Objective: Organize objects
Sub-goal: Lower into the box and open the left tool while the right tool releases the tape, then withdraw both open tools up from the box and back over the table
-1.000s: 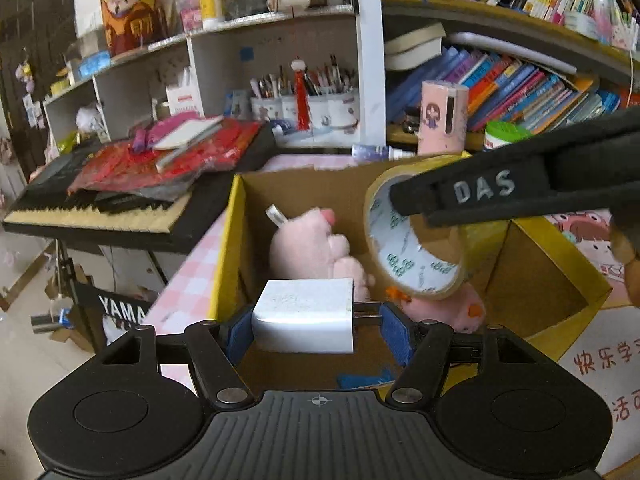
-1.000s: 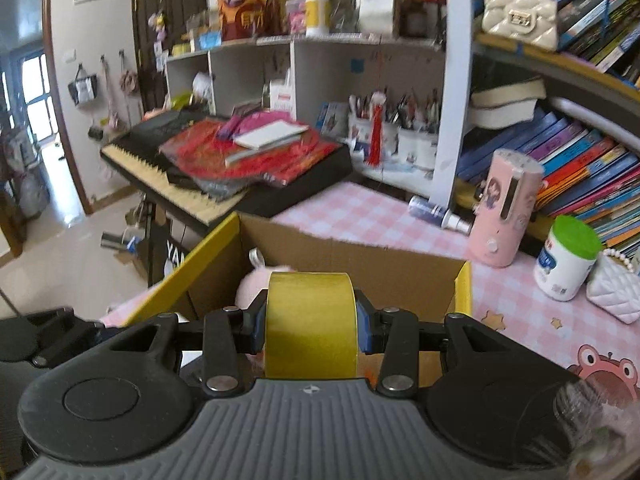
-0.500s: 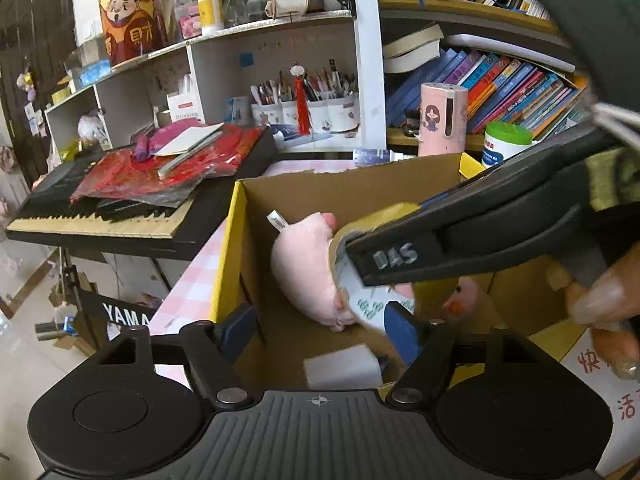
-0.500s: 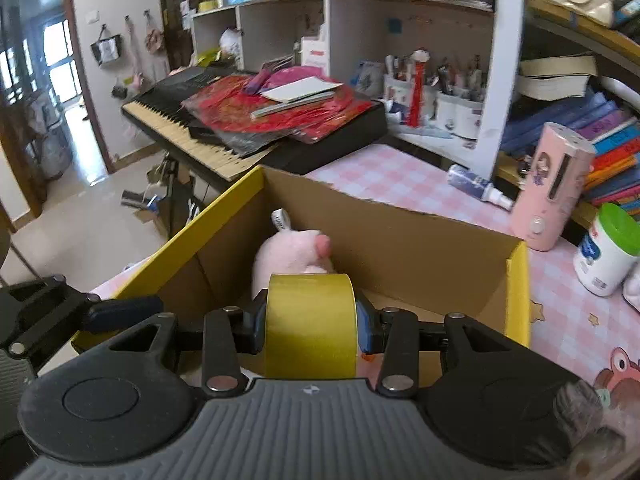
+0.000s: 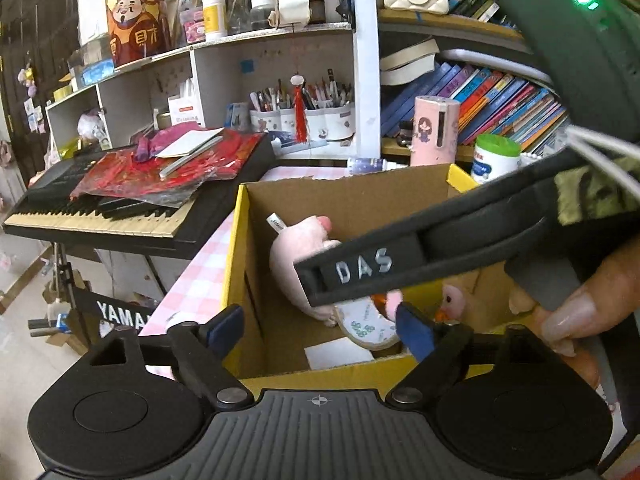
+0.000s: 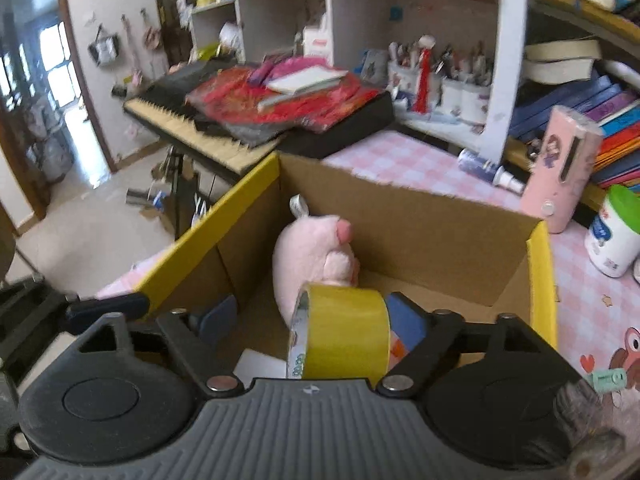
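A cardboard box point(image 5: 236, 264) with yellow edges holds a pink plush toy point(image 5: 298, 260). My left gripper point(image 5: 320, 328) hangs over the box's near wall, its jaws opening with nothing between them. A white charger point(image 5: 340, 354) lies on the box floor below it. My right gripper point(image 6: 312, 320) is inside the box point(image 6: 412, 220), jaws opening. The yellow tape roll point(image 6: 344, 332) stands tilted and loose between them, close to the right pad, in front of the plush toy point(image 6: 312, 256). In the left wrist view the right gripper's black finger point(image 5: 360, 272) crosses above the tape roll point(image 5: 366, 326).
A black keyboard point(image 5: 120, 216) piled with red packets stands left of the box. Behind are white shelves with pen cups point(image 5: 304, 120), rows of books point(image 5: 500, 108), a pink cylinder point(image 6: 560, 168) and a green-lidded jar point(image 6: 612, 236) on the pink checked tablecloth point(image 6: 400, 160).
The left gripper let go of the white charger, which dropped to the box floor. The right gripper sank into the box and opened, leaving the tape roll loose and tilted.
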`<state>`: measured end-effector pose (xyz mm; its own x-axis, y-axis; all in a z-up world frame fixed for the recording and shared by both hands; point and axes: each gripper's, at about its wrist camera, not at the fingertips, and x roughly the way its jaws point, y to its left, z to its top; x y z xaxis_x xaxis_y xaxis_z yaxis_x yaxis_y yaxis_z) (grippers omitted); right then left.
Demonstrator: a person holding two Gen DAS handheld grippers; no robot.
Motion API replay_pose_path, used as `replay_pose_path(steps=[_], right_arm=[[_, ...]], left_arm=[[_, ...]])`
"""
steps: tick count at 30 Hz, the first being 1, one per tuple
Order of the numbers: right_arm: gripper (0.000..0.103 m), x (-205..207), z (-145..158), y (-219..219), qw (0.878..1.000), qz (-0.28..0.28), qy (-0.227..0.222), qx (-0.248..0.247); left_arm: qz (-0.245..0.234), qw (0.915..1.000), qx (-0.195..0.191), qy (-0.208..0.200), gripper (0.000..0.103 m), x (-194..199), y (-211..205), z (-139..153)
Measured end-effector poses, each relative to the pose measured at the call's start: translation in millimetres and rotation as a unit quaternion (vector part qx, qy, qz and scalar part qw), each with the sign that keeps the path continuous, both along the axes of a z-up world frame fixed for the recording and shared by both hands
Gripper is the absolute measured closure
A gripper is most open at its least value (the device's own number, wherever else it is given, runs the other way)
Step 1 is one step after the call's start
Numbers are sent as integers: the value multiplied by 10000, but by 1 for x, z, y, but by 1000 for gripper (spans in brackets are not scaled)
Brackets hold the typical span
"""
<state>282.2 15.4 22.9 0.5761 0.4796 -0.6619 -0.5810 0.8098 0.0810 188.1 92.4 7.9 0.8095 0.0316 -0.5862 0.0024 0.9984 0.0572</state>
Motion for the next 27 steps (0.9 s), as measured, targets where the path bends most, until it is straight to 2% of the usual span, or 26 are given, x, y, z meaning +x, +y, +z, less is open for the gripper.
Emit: replay_pose_path(steps=[9, 17, 27], right_arm=[[12, -38, 27, -22, 9990, -172, -361, 223], [11, -83, 33, -37, 9972, -391, -598, 216], [11, -141, 45, -58, 9894, -866, -1128, 281]], left_arm=[[0, 9997, -91, -217, 6, -27, 3, 9], [139, 9992, -264, -283, 5, -53, 11, 11], [389, 9981, -324, -355, 5, -97, 24, 15]])
